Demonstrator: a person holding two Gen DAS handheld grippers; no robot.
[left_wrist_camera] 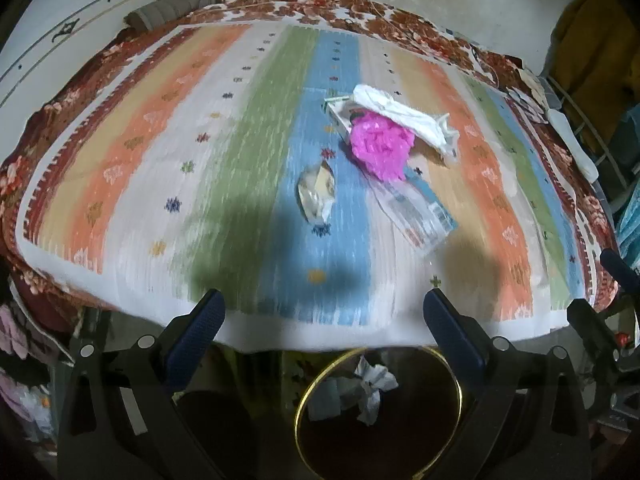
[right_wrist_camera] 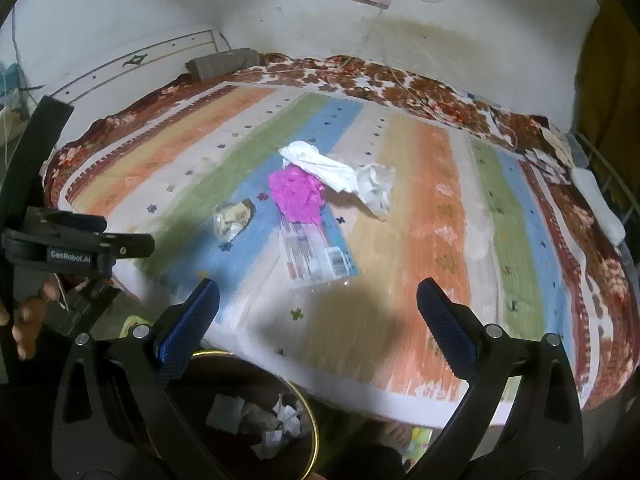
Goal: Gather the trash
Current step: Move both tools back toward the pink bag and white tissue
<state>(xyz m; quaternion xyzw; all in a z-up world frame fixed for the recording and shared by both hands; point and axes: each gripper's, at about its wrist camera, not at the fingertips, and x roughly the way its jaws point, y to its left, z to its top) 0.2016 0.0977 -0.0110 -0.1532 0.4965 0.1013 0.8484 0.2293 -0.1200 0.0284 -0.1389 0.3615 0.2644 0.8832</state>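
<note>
On the striped bedspread point(left_wrist_camera: 240, 152) point(right_wrist_camera: 420, 208) lies a heap of trash: a crumpled pink wad point(left_wrist_camera: 380, 142) point(right_wrist_camera: 298, 194), white tissue point(left_wrist_camera: 404, 118) point(right_wrist_camera: 340, 172), a flat printed plastic wrapper point(left_wrist_camera: 416, 210) point(right_wrist_camera: 314, 256) and a small crumpled foil wrapper point(left_wrist_camera: 316, 194) point(right_wrist_camera: 232, 220). A dark bin with a gold rim point(left_wrist_camera: 460, 392) point(right_wrist_camera: 314, 432) stands below the bed edge and holds crumpled paper point(left_wrist_camera: 372, 388) point(right_wrist_camera: 272, 424). My left gripper point(left_wrist_camera: 324, 304) hangs open over the bed edge above the bin. My right gripper point(right_wrist_camera: 318, 294) is open too, with nothing between its fingers.
A folded grey cloth point(left_wrist_camera: 172, 8) point(right_wrist_camera: 224, 62) lies at the bed's far end by the white wall. Clothes and a wire rack point(left_wrist_camera: 592, 128) crowd the right side. A hand point(right_wrist_camera: 28, 320) holding the left gripper's body point(right_wrist_camera: 72, 248) shows at left in the right wrist view.
</note>
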